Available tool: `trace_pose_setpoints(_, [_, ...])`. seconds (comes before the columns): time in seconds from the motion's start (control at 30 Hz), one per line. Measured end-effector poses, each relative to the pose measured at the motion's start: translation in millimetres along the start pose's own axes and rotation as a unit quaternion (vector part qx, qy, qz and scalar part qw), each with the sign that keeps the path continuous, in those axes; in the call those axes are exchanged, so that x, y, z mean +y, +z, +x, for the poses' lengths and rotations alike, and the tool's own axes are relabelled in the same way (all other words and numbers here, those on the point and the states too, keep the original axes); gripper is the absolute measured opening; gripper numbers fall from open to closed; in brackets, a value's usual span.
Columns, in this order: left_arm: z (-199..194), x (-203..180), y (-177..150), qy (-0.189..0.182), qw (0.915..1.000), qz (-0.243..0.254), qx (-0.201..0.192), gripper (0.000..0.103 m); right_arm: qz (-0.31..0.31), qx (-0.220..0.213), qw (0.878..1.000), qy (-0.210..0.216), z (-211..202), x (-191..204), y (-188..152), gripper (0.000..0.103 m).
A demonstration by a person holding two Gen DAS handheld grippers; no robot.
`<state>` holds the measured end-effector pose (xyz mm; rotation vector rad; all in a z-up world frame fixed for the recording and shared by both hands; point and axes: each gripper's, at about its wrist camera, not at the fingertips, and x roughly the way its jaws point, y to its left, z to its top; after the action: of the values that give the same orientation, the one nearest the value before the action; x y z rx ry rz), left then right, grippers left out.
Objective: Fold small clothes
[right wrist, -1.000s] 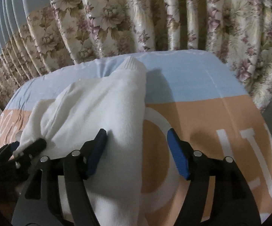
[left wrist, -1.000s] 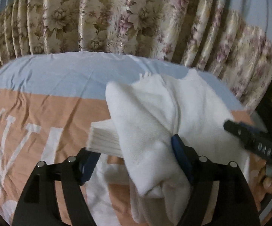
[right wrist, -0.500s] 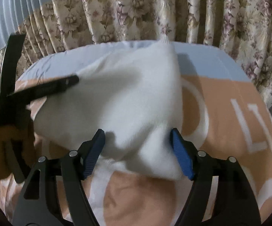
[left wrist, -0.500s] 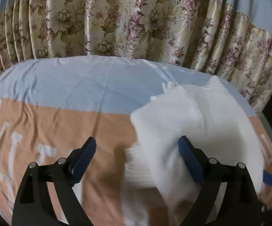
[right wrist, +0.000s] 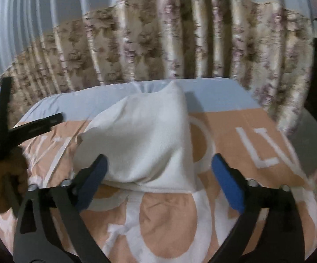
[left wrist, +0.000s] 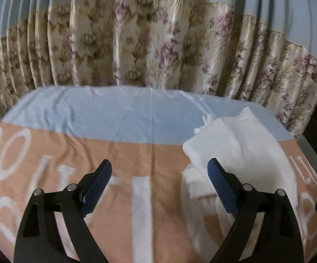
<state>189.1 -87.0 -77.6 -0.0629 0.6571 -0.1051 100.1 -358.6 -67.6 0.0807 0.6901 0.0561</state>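
From the left wrist view, the left claw [left wrist: 159,175] stands spread wide, its blue-padded fingers [left wrist: 98,178] holding nothing — beneath the gap lies bare peach and pale-blue bedsheet with large white letters [left wrist: 123,164]. The folded white knit garment [left wrist: 241,153] lies on the bed toward its right edge, just beyond and beside the right finger; whether it touches that finger is unclear. A floral pleated curtain [left wrist: 158,50] hangs behind the far edge.

From the right wrist view, the right claw [right wrist: 159,173] is also spread and empty. The same white garment [right wrist: 143,138] sits bunched on the sheet, its near edge between the blue pads. At the left edge a hand [right wrist: 2,179] grips the other black tool, blurred.
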Motion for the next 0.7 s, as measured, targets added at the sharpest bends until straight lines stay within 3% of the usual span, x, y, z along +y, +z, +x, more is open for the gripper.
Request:
trace_pose_setpoints(0.3, [-91, 25, -24, 0.046, 0.9968, 0.051, -0.041, 0.098, 0.014, -0.016, 1.0, 0.003, -45, 54, 14, 0.1])
trace_pose_setpoints(0.43, [-116, 46, -34, 0.06, 0.9973, 0.031, -0.029, 0.098, 0.001, -0.03, 1.0, -0.008, -63, 79, 18, 0.1])
trace_pose_setpoints(0.57, [-144, 71, -44, 0.071, 0.9974, -0.008, -0.008, 0.098, -0.02, -0.03, 0.998, -0.059, -81, 102, 17, 0.1])
trace_pose_setpoints(0.7, [-181, 83, -52, 0.085, 0.9959, -0.027, -0.012, 0.099, -0.013, -0.033, 0.998, -0.057, -103, 116, 8, 0.1])
